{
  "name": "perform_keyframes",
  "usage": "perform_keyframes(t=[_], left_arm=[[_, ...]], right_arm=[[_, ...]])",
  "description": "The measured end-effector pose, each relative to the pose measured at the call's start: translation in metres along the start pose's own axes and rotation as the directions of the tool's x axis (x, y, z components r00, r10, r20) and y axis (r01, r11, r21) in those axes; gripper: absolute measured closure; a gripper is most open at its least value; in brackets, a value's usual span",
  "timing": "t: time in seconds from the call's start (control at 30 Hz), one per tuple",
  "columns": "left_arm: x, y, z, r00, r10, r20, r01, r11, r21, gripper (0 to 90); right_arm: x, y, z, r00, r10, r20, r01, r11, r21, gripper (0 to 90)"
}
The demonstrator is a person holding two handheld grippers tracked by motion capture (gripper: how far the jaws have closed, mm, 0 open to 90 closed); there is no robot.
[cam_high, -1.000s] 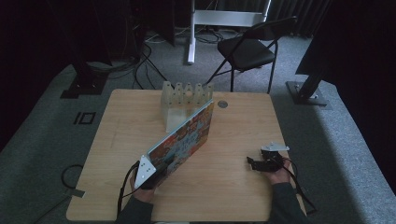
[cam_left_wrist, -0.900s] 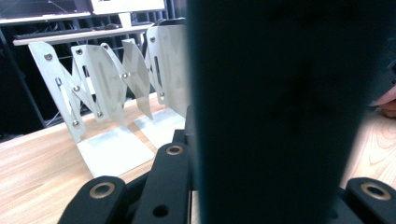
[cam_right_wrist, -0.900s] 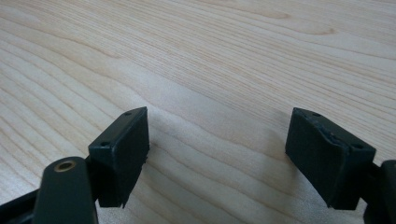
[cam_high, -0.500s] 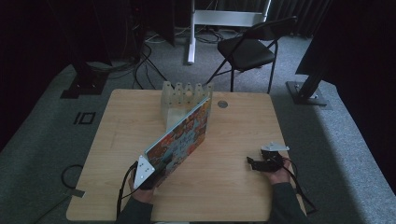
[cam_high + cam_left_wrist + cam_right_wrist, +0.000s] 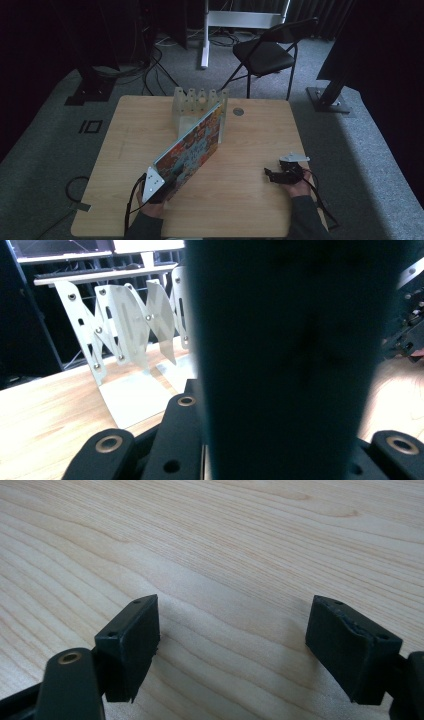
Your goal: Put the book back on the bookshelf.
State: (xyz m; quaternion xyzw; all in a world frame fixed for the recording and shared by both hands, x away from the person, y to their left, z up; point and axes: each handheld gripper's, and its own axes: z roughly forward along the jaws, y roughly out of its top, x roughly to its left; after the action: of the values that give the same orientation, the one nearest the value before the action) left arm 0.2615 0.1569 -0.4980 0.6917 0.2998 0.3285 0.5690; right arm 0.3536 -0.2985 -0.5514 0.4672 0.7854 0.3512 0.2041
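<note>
Your left gripper [image 5: 159, 186] is near you, at the front left of the table [image 5: 250, 210]. Its jaws are squeezed tight on the near end of the picture book [image 5: 192, 146]. In the left gripper view the book [image 5: 285, 360] is a big dark wall rising straight up between the jaws.

The book stands on its long edge. Its long side runs away from you, slanting to the right, from your left gripper toward the white rack [image 5: 199, 102] at the back of the table. The far end of the book is right at the rack; I cannot tell if it touches or sits in a slot.

So the rack lies straight ahead along the book. I think your next push goes that way, and your left hand is the one doing it.

Your right gripper [image 5: 272, 174] rests at the front right, well apart from the book. Its jaws are wide open with nothing in them, just bare table [image 5: 240, 545] below.

The book is thin, flat and stiff, with a bright, busy cover. The rack [image 5: 130, 325] is pale metal, with pointed dividers and small screws. The table is light wood with wavy grain.
</note>
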Motion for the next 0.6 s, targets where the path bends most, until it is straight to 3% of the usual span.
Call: perform_keyframes(t=[0.6], left_arm=[[0.0042,-0.0005,-0.0073,0.9997,-0.005,-0.022,0.005,1.0000,0.007,79.3]], right_arm=[[0.0000,0.0000,0.0000,1.0000,0.000,0.000,0.000,1.000,0.000,21.3]])
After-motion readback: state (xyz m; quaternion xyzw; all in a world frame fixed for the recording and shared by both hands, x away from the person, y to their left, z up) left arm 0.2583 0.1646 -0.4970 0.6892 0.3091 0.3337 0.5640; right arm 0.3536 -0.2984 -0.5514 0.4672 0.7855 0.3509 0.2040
